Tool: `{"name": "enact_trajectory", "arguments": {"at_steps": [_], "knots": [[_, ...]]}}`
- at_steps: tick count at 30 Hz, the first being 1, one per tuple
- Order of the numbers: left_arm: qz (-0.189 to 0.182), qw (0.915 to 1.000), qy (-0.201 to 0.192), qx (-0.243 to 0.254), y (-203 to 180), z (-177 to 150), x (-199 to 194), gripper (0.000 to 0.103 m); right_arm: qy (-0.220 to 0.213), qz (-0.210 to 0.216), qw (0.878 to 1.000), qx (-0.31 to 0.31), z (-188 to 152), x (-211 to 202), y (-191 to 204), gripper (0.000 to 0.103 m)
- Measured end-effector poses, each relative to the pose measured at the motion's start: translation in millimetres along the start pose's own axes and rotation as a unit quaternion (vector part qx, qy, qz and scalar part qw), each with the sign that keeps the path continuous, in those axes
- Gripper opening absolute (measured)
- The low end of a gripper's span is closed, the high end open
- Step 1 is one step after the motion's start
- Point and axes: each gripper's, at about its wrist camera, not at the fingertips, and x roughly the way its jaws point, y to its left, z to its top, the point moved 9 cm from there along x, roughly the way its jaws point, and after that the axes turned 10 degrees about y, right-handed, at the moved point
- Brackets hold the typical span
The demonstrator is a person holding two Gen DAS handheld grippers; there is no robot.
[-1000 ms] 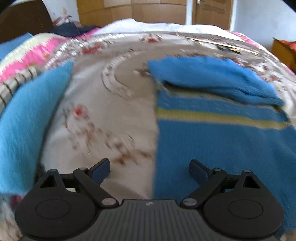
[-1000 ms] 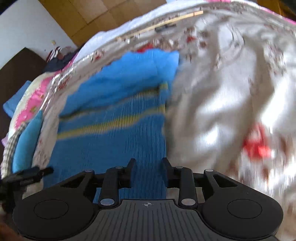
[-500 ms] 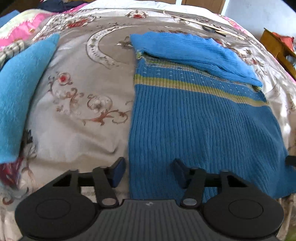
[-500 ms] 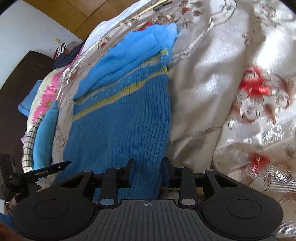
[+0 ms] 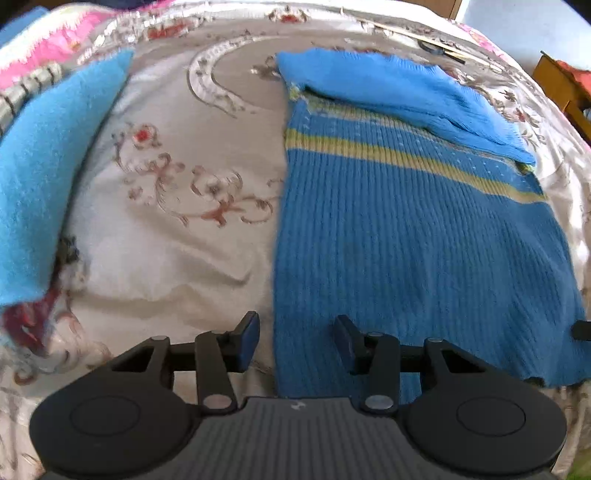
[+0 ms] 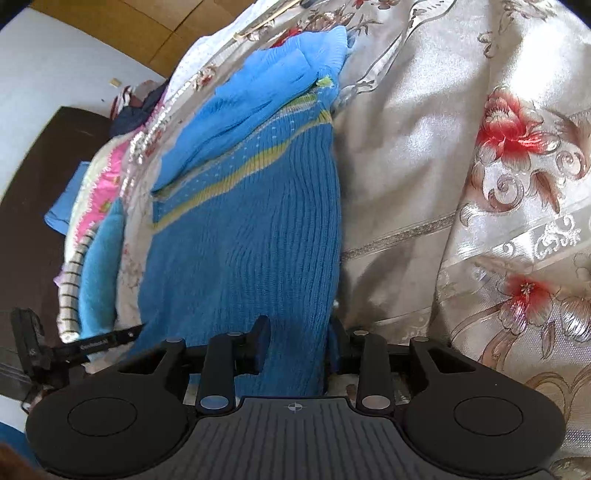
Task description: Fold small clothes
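A blue ribbed sweater (image 5: 406,240) with a yellow-green stripe lies flat on the bed, its lighter blue sleeves (image 5: 388,85) folded across the top. My left gripper (image 5: 295,343) straddles the sweater's near left edge. Its jaws are closing, and the pads stand clear of the knit. In the right wrist view the same sweater (image 6: 251,229) runs away from me. My right gripper (image 6: 297,341) is at its near right corner, jaws still closing, with the hem bunched between the fingers and touching both. The left gripper (image 6: 92,343) shows at the lower left there.
A floral satin bedspread (image 5: 177,192) covers the bed. A light blue folded cloth (image 5: 48,158) lies on the left beside pink and striped clothes (image 6: 99,177). A thin wooden stick (image 5: 406,33) rests at the far edge. An orange piece of furniture (image 5: 561,85) stands on the right.
The left gripper's jaws have narrowed from wide apart to just around the sweater's left edge, and its view has tipped down. The right gripper has rolled and settled lower at the hem corner.
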Motion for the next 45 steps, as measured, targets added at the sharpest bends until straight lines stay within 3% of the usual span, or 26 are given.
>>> {"name": "enact_trajectory", "arguments": {"at_steps": [1,2,3,4,5,10,15,17,20,24,29,31,33,35,38,41,43,45], "knots": [[-0.008,1.0,0.003,-0.003,-1,-1,1,0.054,-0.003,0.01,1.0,0.003,0,-1,1,0.026],[-0.016,0.9998,0.004,-0.006,-1,-2,0,0.05,-0.005,0.025,1.0,0.009,0,-2,2,0.014],[-0.024,0.9997,0.005,-0.008,-3,-4,-1,0.041,-0.005,0.046,0.999,0.019,1,-4,3,0.007],[-0.036,0.9993,0.007,-0.01,-4,-5,-2,0.035,-0.013,0.067,0.997,0.027,2,-7,5,0.007],[-0.057,0.9982,0.009,-0.014,-6,-7,-3,0.019,-0.022,0.078,0.996,0.031,3,-8,11,0.007],[-0.15,0.9879,-0.005,-0.037,-18,0,-20,0.018,-0.077,0.179,0.979,0.058,35,-36,36,0.007],[-0.285,0.954,-0.065,-0.065,-29,45,-60,0.018,-0.139,0.225,0.963,0.06,109,-55,61,0.007],[-0.303,0.9462,-0.091,-0.07,-29,75,-69,0.018,-0.157,0.232,0.957,0.067,145,-51,65,0.007],[-0.33,0.9319,-0.125,-0.085,-26,134,-71,0.018,-0.199,0.21,0.953,0.092,202,-37,57,0.007],[-0.32,0.9259,-0.153,-0.13,-5,201,-44,0.019,-0.234,0.138,0.953,0.133,257,-5,25,0.008],[-0.245,0.9391,-0.157,-0.183,23,247,20,0.019,-0.212,0.107,0.958,0.162,282,37,4,0.013],[-0.226,0.9422,-0.149,-0.197,28,247,38,0.019,-0.22,0.105,0.959,0.147,279,38,6,0.02],[-0.223,0.94,-0.155,-0.206,30,243,45,0.02,-0.238,0.088,0.959,0.123,276,30,9,0.035],[-0.215,0.9364,-0.176,-0.215,37,239,39,0.025,-0.252,0.071,0.961,0.094,273,21,12,0.04],[-0.187,0.9334,-0.205,-0.228,51,235,28,0.034,-0.263,0.045,0.962,0.058,265,10,22,0.04],[-0.183,0.9291,-0.225,-0.229,57,235,14,0.039,-0.269,-0.001,0.963,0.018,257,6,28,0.041],[-0.186,0.9328,-0.228,-0.208,47,233,9,0.043,-0.264,-0.018,0.964,-0.002,248,6,27,0.041],[-0.176,0.9437,-0.225,-0.166,32,229,6,0.048,-0.253,-0.039,0.967,-0.013,239,7,24,0.041]]}}
